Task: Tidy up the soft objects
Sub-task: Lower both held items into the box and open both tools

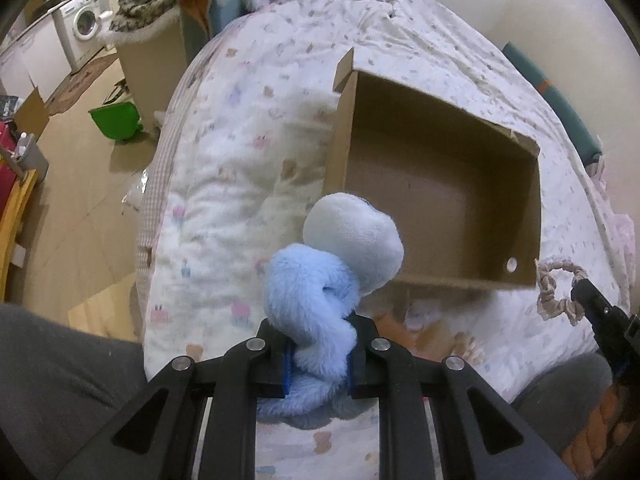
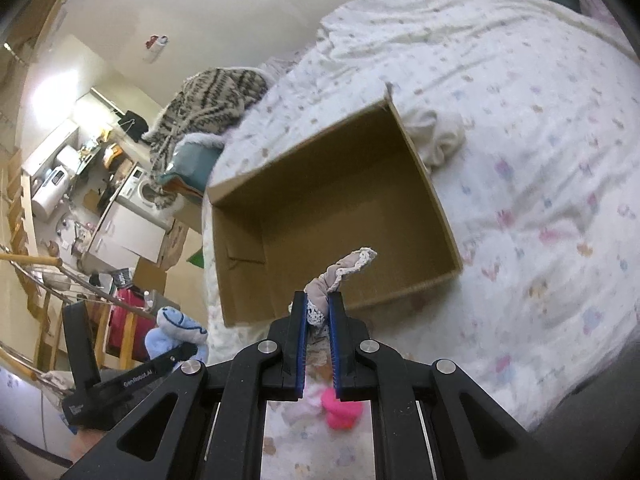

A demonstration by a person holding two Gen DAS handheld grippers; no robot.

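Clamped between the blue pads of the left gripper (image 1: 318, 354) is a pale blue plush toy (image 1: 320, 292), pinched low on its furry body so that its white, rounded end stands clear above the jaws and just overlaps the near wall of the cardboard box (image 1: 432, 280), a hold that seems meant to let the toy drop straight in once the jaws part. The right gripper (image 2: 319, 320) is squeezed almost fully together on a beige fabric scrunchie with a lace edge (image 2: 340, 276); the thin cloth fills the narrow slit between the pads and its free end pokes up toward the box mouth. Both items hang above the bed's patterned quilt (image 2: 540, 160) rather than resting on it, each tool aimed at the open, empty box that sits on the bedding as the likely collecting place. Below the right gripper, a bright pink soft object (image 2: 340, 408) lies on the quilt, apparently waiting its turn. Beyond the box, a rumpled white cloth (image 2: 438, 136) rests against its far side, and a striped knitted blanket (image 2: 208, 100) is heaped at the bed's far end.
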